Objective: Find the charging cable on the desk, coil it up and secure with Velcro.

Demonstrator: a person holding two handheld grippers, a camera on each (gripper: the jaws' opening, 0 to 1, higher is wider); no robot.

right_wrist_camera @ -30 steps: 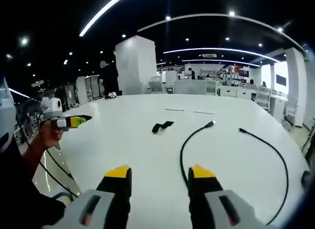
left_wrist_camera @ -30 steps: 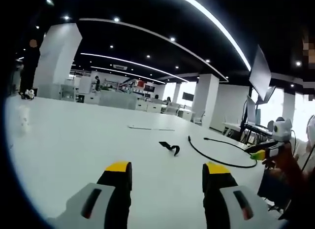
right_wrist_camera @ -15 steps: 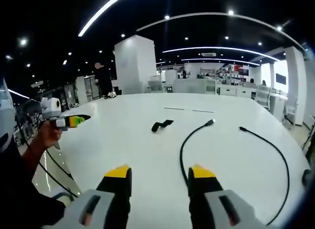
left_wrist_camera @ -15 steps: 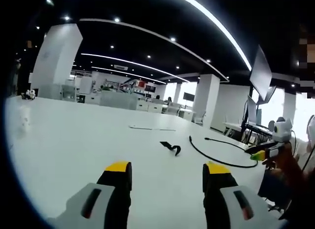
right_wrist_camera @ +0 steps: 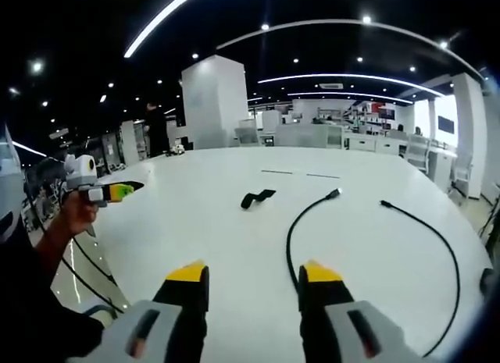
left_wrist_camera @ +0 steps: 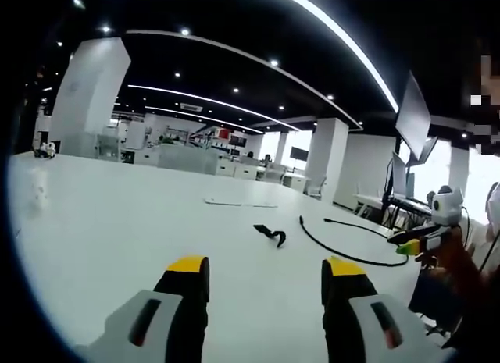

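While both grippers are hovering above it, the white desk (right_wrist_camera: 234, 238) is carrying, in descending size: one black charging cable (right_wrist_camera: 291, 246), lying uncoiled in a long open arc whose near stretch is running away from just ahead of the right gripper (right_wrist_camera: 254, 273), between its yellow-tipped jaws, with the far plug pointing up-desk; one black Velcro strap (right_wrist_camera: 257, 198), lying loose beyond and left of the cable, apart from it. Right gripper is standing with jaws apart, holding nothing, and is judged nearer the cable. Left gripper (left_wrist_camera: 266, 268) is likewise standing apart and holding nothing, with cable (left_wrist_camera: 336, 250) and strap (left_wrist_camera: 270, 234) lying farther ahead-right. Against the earlier frames, nothing on the desk is differing; both grippers are holding position.
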